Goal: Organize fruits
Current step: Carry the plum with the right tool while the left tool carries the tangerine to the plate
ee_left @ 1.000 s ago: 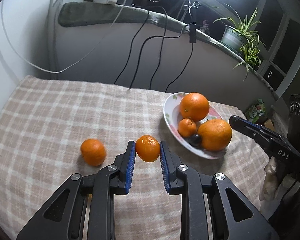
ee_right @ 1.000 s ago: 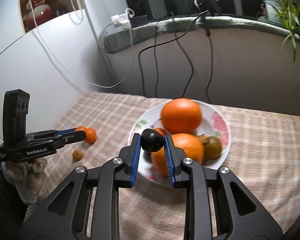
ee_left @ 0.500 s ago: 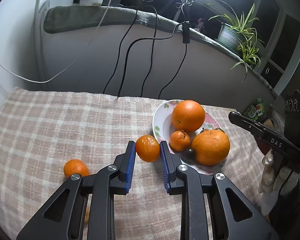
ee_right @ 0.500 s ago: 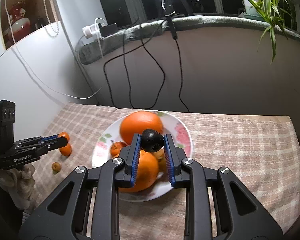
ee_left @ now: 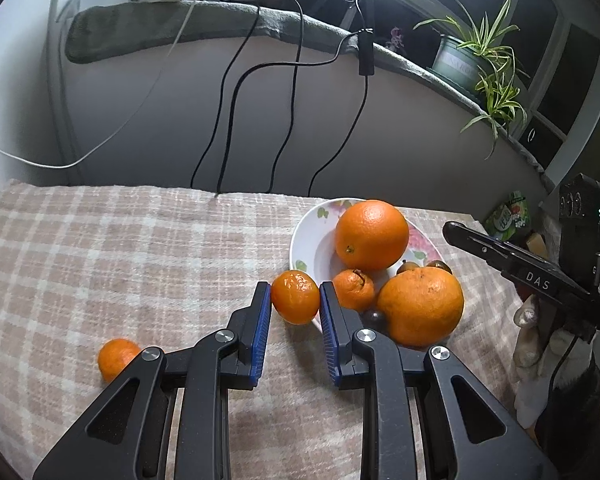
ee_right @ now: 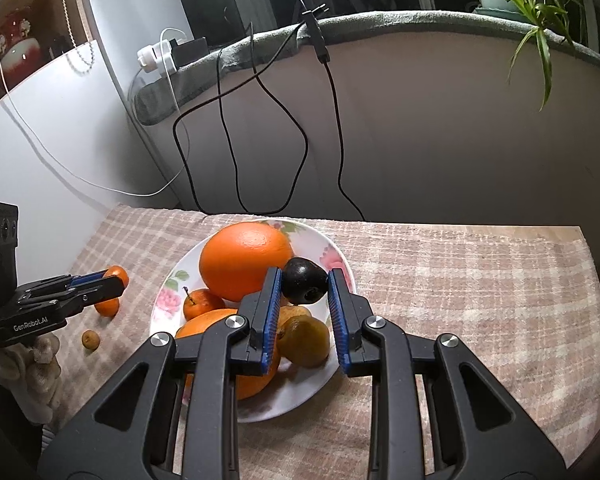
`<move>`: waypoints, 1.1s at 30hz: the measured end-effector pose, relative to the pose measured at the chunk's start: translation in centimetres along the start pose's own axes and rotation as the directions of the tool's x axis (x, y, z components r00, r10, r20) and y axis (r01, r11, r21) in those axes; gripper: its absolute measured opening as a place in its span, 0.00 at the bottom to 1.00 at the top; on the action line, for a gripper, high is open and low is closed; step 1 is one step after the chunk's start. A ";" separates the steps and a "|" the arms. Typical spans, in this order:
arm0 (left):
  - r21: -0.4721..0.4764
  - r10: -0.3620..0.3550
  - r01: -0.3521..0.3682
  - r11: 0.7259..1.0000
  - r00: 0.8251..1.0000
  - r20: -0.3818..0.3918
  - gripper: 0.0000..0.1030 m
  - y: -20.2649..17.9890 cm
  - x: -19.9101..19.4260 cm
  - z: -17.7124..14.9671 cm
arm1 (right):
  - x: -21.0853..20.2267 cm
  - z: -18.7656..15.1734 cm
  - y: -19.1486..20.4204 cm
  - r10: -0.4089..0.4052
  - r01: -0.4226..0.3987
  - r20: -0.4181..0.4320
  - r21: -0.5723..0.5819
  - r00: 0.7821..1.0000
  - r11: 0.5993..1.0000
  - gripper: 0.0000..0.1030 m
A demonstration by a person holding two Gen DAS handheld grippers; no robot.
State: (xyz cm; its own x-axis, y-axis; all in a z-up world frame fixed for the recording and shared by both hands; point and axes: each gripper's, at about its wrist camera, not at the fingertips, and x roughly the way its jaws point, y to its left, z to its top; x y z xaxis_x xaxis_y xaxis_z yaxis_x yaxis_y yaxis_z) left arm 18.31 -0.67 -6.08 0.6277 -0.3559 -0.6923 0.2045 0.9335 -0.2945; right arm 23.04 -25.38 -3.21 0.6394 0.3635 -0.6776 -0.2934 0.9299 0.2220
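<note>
Two grippers (ee_left: 295, 300) (ee_right: 303, 282) pinching fruit above checked tablecloth (ee_left: 120, 248), windowsill plant (ee_left: 484, 60) behind.

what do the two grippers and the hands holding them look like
Both grippers, left and right, are black plastic with triangular cut-outs, silver pivot screws and ribbed blue pads. White lettering marks their sides: "GenRobot.AI" on the left, "DAS" on the right. The hand wears a pale knitted glove.

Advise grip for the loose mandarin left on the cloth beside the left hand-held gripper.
Judgement: take the loose mandarin across its widest middle, coming down from above. It is round, sits alone on the checked cloth, and nothing crowds either side, so any pad line clears. The left hand-held gripper is full now.
</note>
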 end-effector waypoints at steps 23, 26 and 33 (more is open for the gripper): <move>0.006 -0.026 0.026 1.000 0.999 -0.039 0.22 -0.7 1.8 0.1 | 1.7 0.1 -0.4 0.020 -0.019 -0.036 0.014 0.999 1.000 0.24; 0.009 -0.028 0.029 1.000 0.999 -0.041 0.22 -0.8 1.8 0.1 | 1.8 0.0 -0.4 0.021 -0.021 -0.039 0.012 0.999 1.000 0.24; 0.015 -0.034 0.034 0.999 0.999 -0.041 0.22 -1.1 1.8 0.1 | 1.8 0.0 -0.5 0.026 -0.025 -0.039 0.016 0.999 1.000 0.24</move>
State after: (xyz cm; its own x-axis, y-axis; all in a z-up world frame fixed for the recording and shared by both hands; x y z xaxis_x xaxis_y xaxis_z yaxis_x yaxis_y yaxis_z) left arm 19.31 -2.33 -6.92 0.5894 -0.3887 -0.7082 0.2375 0.9213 -0.3080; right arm 24.30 -25.18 -4.53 0.6031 0.3851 -0.6986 -0.2980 0.9211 0.2504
